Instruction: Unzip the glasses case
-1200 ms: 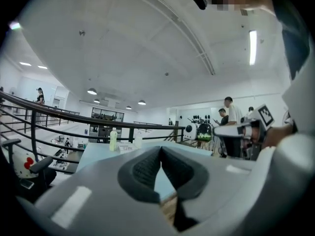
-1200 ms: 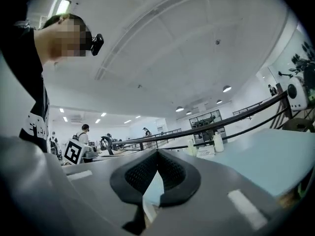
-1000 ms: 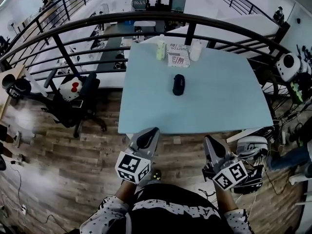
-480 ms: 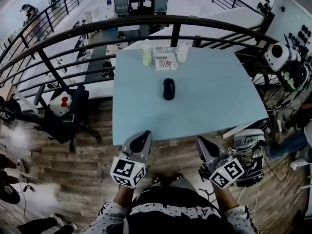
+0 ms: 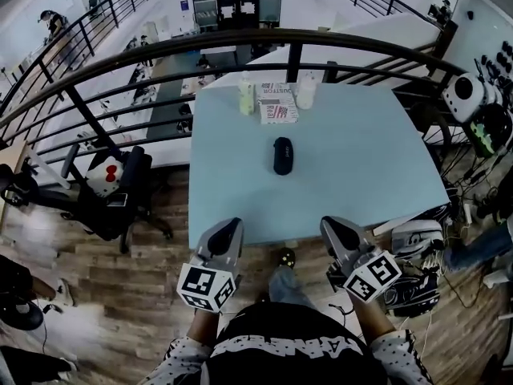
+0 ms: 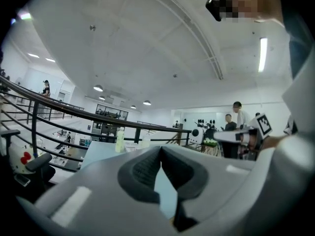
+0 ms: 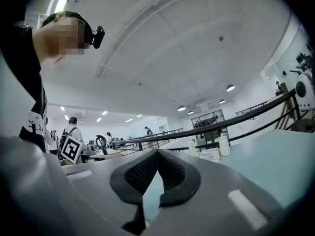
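Here, left gripper (image 5: 228, 229) and right gripper (image 5: 337, 229) point level toward the table (image 5: 361, 151), jaws seemingly closed, empty.

My left gripper (image 5: 227, 235) and right gripper (image 5: 337, 231) are grey, with black textured pads (image 6: 140, 173). Each bears a cube (image 5: 207, 286) patterned in black-and-white squares. The glasses case (image 5: 282, 156) is plain black on a pale blue table (image 5: 361, 175). The railing (image 5: 240, 38) is black and the floor (image 5: 120, 271) is brown wood planking. My sleeves (image 5: 172, 351) are black with white dots.
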Demonstrator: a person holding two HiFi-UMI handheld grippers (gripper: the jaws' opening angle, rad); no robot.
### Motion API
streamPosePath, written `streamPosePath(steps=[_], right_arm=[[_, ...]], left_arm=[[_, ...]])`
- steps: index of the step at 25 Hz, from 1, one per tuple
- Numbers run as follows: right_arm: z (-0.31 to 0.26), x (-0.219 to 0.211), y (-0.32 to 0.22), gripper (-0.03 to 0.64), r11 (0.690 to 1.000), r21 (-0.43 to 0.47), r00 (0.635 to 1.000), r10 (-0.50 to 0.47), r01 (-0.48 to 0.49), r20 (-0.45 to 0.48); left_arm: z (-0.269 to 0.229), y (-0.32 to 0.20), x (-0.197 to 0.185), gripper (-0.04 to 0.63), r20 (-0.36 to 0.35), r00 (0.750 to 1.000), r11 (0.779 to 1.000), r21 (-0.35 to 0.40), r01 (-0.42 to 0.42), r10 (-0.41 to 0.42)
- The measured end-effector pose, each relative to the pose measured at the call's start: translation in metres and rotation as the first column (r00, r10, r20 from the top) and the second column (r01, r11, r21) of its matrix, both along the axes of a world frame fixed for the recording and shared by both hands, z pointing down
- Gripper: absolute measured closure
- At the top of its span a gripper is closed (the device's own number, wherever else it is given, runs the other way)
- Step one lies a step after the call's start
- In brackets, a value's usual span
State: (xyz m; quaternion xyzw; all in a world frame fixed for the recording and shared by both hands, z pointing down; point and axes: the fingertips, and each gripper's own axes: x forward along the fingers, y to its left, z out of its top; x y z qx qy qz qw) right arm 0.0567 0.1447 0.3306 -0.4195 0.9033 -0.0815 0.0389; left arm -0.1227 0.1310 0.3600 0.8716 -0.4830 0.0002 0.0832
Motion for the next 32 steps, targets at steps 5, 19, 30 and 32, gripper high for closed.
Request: streamPosePath(steps=[5, 19, 30, 32], right_arm=[[0.007, -0.001, -0.047, 0.62, 0.999, -0.01, 0.999, -0.039, 0.04, 0.021], [0.064, 0.03, -0.193, 0.61, 0.99, -0.139, 0.998, 0.028, -0.02, 0.059], [0.115, 0.033, -0.273, 0.531, 0.968, -0.25, 0.999, 0.031, -0.021, 0.037], [0.123, 0.033, -0.284, 0.505, 0.963, -0.27, 0.999, 0.034, -0.024, 0.032]], left_arm=[[0.003, -0.029, -0.009, 0.595, 0.032, 0.997, 0.997, -0.014, 0.076, -0.075], [0.033, -0.132, 0.007, 0.595, 0.071, 0.987, 0.986, -0.071, 0.15, -0.145], [0.053, -0.199, 0.025, 0.595, 0.102, 0.979, 0.977, -0.099, 0.187, -0.177], [0.052, -0.209, 0.03, 0.595, 0.109, 0.978, 0.978, -0.095, 0.187, -0.177]])
